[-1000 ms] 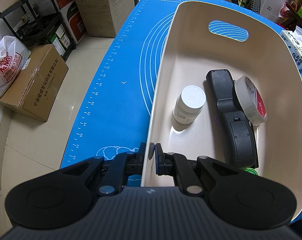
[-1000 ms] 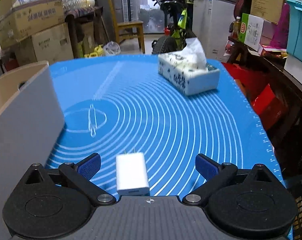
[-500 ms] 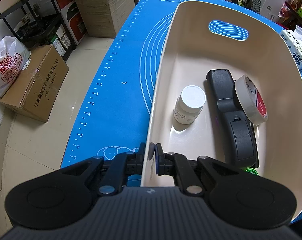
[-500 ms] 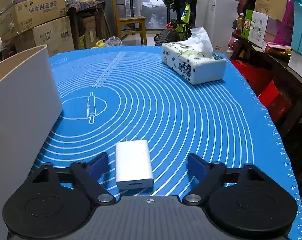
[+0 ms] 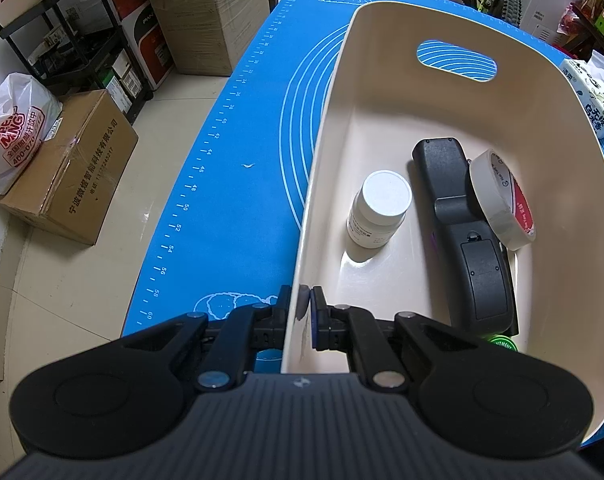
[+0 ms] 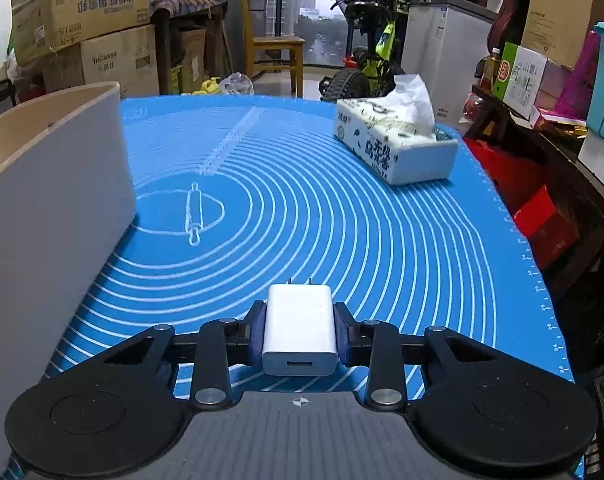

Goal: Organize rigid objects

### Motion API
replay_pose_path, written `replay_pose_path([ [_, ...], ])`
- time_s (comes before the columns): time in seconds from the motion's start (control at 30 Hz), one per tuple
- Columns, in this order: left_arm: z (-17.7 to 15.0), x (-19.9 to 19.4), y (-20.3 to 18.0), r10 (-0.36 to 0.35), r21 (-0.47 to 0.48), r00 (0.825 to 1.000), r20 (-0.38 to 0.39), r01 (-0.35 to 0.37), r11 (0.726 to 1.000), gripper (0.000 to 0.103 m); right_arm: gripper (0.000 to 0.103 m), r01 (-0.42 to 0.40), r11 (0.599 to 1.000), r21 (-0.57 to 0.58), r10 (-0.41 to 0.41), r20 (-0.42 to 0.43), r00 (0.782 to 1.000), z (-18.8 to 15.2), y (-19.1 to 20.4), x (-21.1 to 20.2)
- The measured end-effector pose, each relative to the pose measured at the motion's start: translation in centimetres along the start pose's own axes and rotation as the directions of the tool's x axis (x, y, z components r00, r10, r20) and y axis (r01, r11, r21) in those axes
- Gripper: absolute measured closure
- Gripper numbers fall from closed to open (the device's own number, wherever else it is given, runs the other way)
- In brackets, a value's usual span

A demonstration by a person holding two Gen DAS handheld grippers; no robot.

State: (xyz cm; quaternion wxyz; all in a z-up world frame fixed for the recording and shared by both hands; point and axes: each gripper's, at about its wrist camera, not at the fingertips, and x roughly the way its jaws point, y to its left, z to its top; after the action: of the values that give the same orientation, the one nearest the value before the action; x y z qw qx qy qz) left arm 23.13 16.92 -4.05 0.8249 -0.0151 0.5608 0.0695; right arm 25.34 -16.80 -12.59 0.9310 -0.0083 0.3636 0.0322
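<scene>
Left wrist view: left gripper clamped on the near wall of the cream bin, one finger outside, one inside; the rim is pinched between the pads. Bin fills centre and right of frame; its lower right corner is cut off by the gripper body.

Inside the bin: white bottle upright, centre. Black remote lying lengthwise just right of it, battery door up. Tape roll leaning on edge against the remote, on its right side. A green round item at the remote's near end, mostly hidden; cannot tell what it is.

Blue mat under the bin, ruler marks along its left edge. Cardboard box on the floor, left of frame.

Right wrist view: right gripper closed on the white charger, pads pressed to both its sides, low centre of frame. Prongs point away from the camera, only the tips show. Whether the charger touches the mat cannot be told. Bin wall at left edge, interior hidden. Tissue box upper right on the mat.
</scene>
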Motion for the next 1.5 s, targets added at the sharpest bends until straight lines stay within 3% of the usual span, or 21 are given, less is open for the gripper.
replay_pose_path([
  [0.4,0.0,0.0,0.0,0.000,-0.001,1.000,0.000,0.000,1.000,0.093,0.060,-0.058,0.998,0.028,0.054,0.127,0.990,3.6,1.9,-5.7],
  [0.77,0.0,0.0,0.0,0.000,0.000,1.000,0.000,0.000,1.000,0.093,0.060,-0.170,0.979,-0.111,0.192,0.234,0.953,7.2,7.5,-10.1],
  [0.97,0.0,0.0,0.0,0.000,0.000,1.000,0.000,0.000,1.000,0.093,0.060,-0.244,0.952,-0.186,0.280,0.200,0.939,7.4,12.0,-10.6],
  [1.17,0.0,0.0,0.0,0.000,0.000,1.000,0.000,0.000,1.000,0.093,0.060,-0.285,0.922,-0.261,0.322,0.110,0.940,6.2,16.1,-9.5],
  [1.5,0.1,-0.1,-0.1,0.000,-0.001,1.000,0.000,0.000,1.000,0.093,0.060,-0.277,0.907,-0.317,0.279,-0.041,0.959,4.7,18.8,-7.0],
])
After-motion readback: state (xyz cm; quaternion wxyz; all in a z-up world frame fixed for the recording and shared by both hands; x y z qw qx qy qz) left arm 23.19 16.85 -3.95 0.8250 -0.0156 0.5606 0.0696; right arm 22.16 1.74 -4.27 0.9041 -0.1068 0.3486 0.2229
